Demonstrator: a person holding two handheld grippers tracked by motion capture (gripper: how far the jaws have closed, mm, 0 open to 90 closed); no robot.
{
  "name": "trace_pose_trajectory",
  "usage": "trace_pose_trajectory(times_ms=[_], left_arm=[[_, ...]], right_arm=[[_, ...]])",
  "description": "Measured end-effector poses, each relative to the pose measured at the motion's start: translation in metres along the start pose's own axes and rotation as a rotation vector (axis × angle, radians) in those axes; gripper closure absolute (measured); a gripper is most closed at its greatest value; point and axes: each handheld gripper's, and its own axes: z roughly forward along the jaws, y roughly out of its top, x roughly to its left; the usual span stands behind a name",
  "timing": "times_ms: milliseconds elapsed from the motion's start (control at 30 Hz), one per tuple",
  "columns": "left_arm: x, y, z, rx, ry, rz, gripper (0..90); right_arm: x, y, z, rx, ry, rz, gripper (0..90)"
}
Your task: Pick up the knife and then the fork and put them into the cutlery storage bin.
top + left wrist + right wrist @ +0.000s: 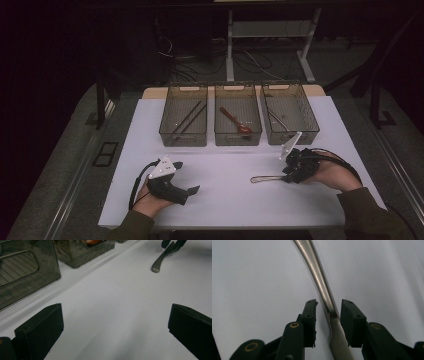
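Right gripper [328, 307] astride metal utensil [317, 272], jaws parted, handle between them

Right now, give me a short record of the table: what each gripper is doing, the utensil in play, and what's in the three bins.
left gripper: open, nothing between its fingers, low over the table
right gripper: fingers either side of the metal utensil, a gap on one side, not clamped
metal utensil: lies on the white table
left bin: dark chopsticks
middle bin: reddish spoon
right bin: thin metal utensil, kind unclear
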Motion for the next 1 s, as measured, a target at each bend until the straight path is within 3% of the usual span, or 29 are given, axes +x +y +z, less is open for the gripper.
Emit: trace_pose_trajectory(times_ms=[167,400,1000], left_arm=[[0.002,-0.001,0.0,-0.002,0.001,-0.003,0.0],[0.0,0.0,0.001,0.001,-0.003,0.001,0.0],[0.001,-0.001,0.001,0.003,-0.002,-0.001,0.0]], right_arm=[[0.002,0.011,0.005,0.067,-0.037,-0.052,67.8],[0.001,0.02,0.011,0.119,-0.031,-0.105,71.0],[0.005,0.021,0.015,0.157,-0.027,-0.132,76.4]])
